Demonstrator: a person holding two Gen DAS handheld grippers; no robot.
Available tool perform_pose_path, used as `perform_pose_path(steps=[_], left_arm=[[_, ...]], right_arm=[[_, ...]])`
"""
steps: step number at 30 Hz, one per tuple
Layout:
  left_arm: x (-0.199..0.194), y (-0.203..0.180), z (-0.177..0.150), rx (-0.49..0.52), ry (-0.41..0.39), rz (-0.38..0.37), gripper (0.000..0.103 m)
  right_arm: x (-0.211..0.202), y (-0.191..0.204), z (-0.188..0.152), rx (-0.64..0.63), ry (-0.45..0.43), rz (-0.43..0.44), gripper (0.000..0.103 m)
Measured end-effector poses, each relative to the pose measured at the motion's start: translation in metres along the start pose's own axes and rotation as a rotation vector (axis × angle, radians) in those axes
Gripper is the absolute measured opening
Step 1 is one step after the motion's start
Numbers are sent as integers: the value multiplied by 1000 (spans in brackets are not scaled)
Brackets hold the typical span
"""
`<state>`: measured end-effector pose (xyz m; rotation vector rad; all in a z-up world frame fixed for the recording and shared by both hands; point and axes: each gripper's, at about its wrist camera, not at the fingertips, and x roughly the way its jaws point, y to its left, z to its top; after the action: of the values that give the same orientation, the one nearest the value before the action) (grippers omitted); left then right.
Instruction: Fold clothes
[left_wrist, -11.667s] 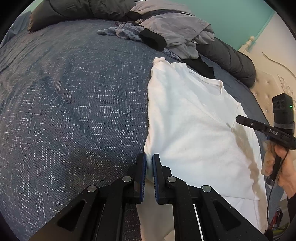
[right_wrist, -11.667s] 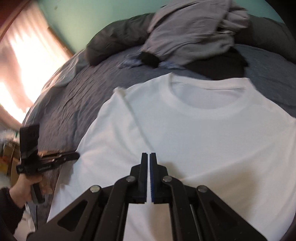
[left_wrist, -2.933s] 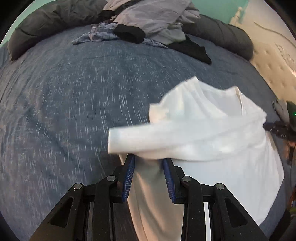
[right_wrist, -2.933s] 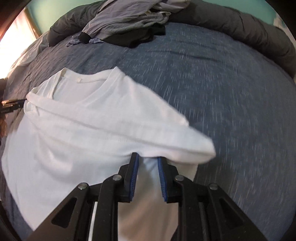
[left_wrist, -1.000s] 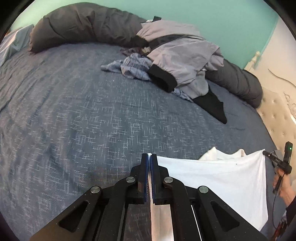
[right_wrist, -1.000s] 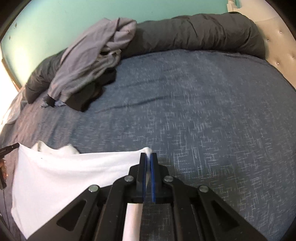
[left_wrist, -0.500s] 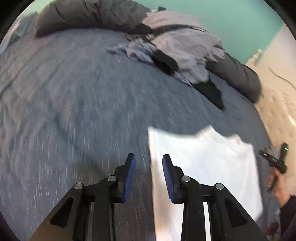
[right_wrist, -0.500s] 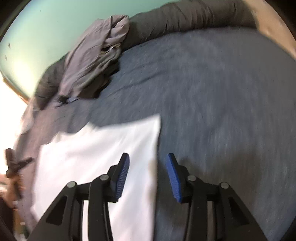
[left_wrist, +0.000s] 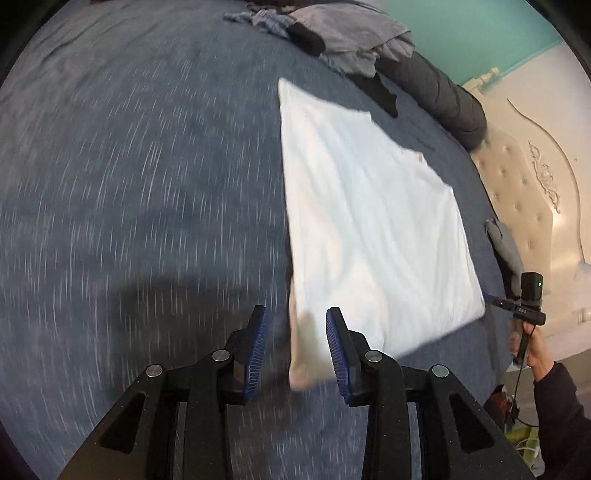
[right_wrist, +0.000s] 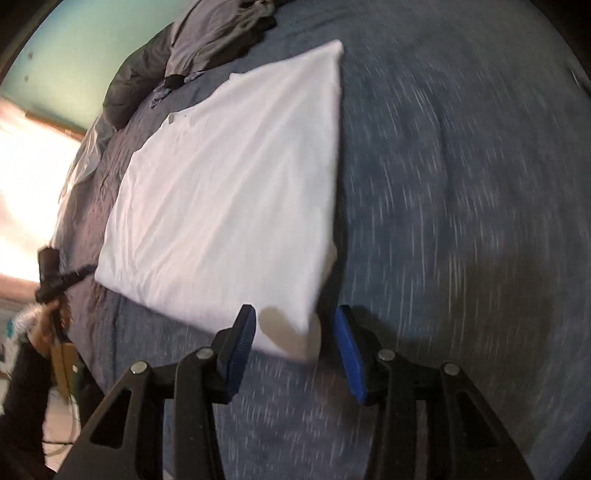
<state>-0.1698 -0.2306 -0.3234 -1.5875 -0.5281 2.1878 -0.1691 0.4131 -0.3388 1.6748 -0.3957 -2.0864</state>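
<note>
In the left view the left tool (left_wrist: 295, 354) sits low centre, jaws parted, gripping nothing; the near corner of the folded shirt (left_wrist: 369, 229) lies loose between its pads; its jaws have just been opening. In the right view the right tool (right_wrist: 291, 343), also low centre, has likewise just been opening, its jaws apart around the opposite near corner, empty. Risk, as I judge it: a pad could snag a corner and spoil the fold. Both tools tilt steeply down toward the bed (left_wrist: 129, 184). Beyond the shirt, upper frame, a clothes pile (left_wrist: 332, 33).
</note>
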Motion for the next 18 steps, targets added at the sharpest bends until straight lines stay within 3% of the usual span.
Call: perform_pose_path(steps=[8, 10, 11, 12, 14, 18], left_arm=[[1, -1, -25, -9, -12, -25, 35], [4, -4, -26, 6, -3, -12, 33], [6, -6, -26, 20, 5, -3, 32], [8, -8, -26, 36, 11, 8, 24], [11, -12, -26, 62, 20, 26, 7], [13, -19, -26, 106, 19, 60, 3]], right_arm=[[5, -6, -20, 11, -1, 26, 45], [7, -6, -21, 4, -3, 19, 36], [8, -5, -20, 2, -4, 13, 26], [9, -4, -19, -1, -4, 6, 18], [12, -1, -17, -19, 0, -14, 12], [5, 1, -13, -38, -32, -19, 6]])
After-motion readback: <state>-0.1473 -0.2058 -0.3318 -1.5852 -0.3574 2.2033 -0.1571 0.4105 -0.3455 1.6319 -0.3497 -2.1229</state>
